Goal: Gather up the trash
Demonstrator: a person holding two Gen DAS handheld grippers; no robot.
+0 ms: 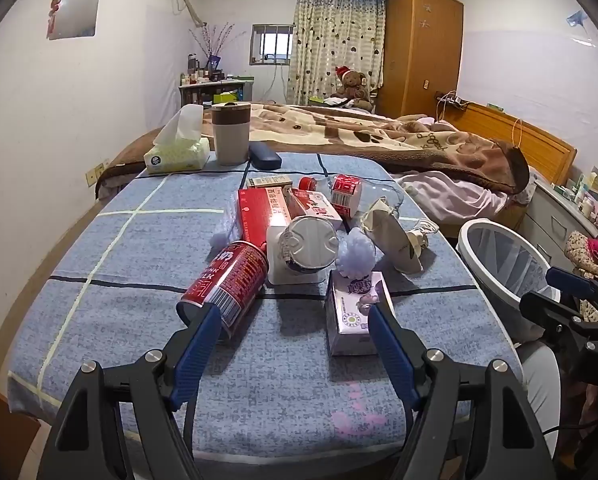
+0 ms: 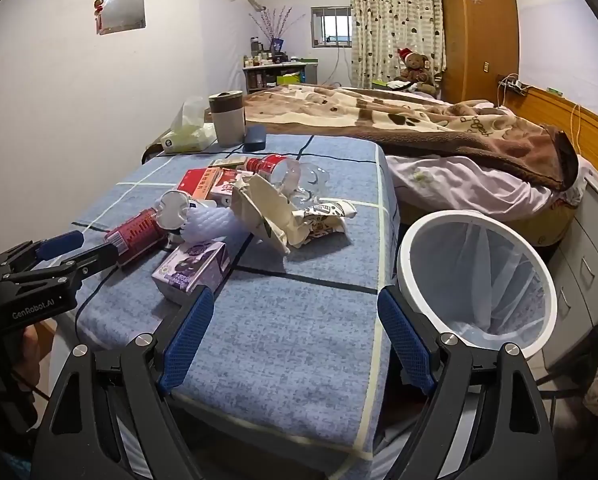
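Bedroom table (image 1: 99, 280) holding trash; both jaws gaping wide, empty. Left gripper (image 1: 291, 340) nearing red can (image 1: 227, 280): I'd straddle its body squarely.

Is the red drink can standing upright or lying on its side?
On its side. The red can lies lengthwise on the blue cloth, its barcode facing up.

Home bedroom: a bed (image 1: 379, 132) with a brown patterned blanket (image 2: 439, 124), wooden headboard (image 1: 527, 136), tall wooden wardrobe (image 1: 423, 44), heart-print curtains (image 1: 335, 36) beside a small window (image 2: 331, 32), teddy bear (image 2: 415, 68), cluttered dresser (image 1: 215, 84) by the far wall.
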